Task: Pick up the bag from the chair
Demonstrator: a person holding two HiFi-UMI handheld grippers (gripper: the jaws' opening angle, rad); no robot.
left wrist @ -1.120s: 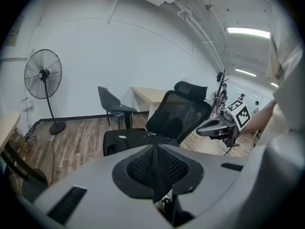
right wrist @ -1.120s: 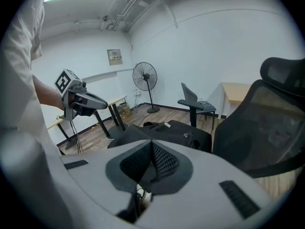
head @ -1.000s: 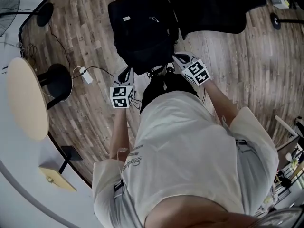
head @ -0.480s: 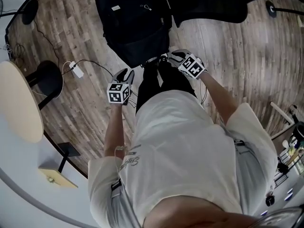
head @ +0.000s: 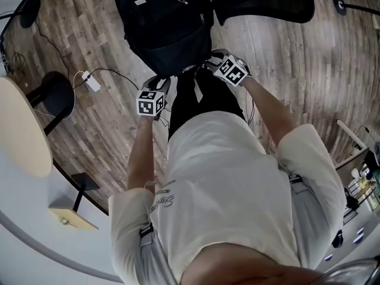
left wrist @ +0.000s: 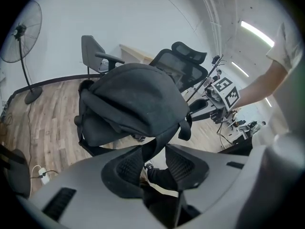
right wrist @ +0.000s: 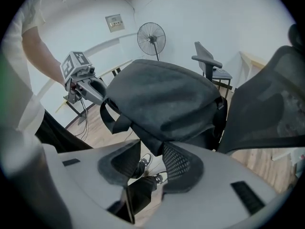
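Observation:
A black backpack (head: 166, 22) rests on the seat of a black office chair (head: 261, 5). In the head view both grippers are at its near lower edge, the left gripper (head: 163, 83) at the left corner and the right gripper (head: 208, 62) at the right. In the left gripper view a strap (left wrist: 153, 149) hangs from the backpack (left wrist: 138, 99) between the parted jaws of the left gripper (left wrist: 155, 157). The right gripper (right wrist: 151, 154) has just been opening its jaws. The lower edge of the backpack (right wrist: 167, 99) sits between their tips, and the pads do not press on it.
A round pale table (head: 21, 129) and its dark base (head: 56, 97) stand at the left, with a white power strip (head: 92, 82) and cable on the wood floor. A standing fan (right wrist: 151, 39) and a grey chair (right wrist: 209, 63) stand by the far wall. The person's legs are below the grippers.
Both grippers have shifted up the picture and stayed at the backpack's near edge. The backpack and chair now sit closer to the top of the head view.

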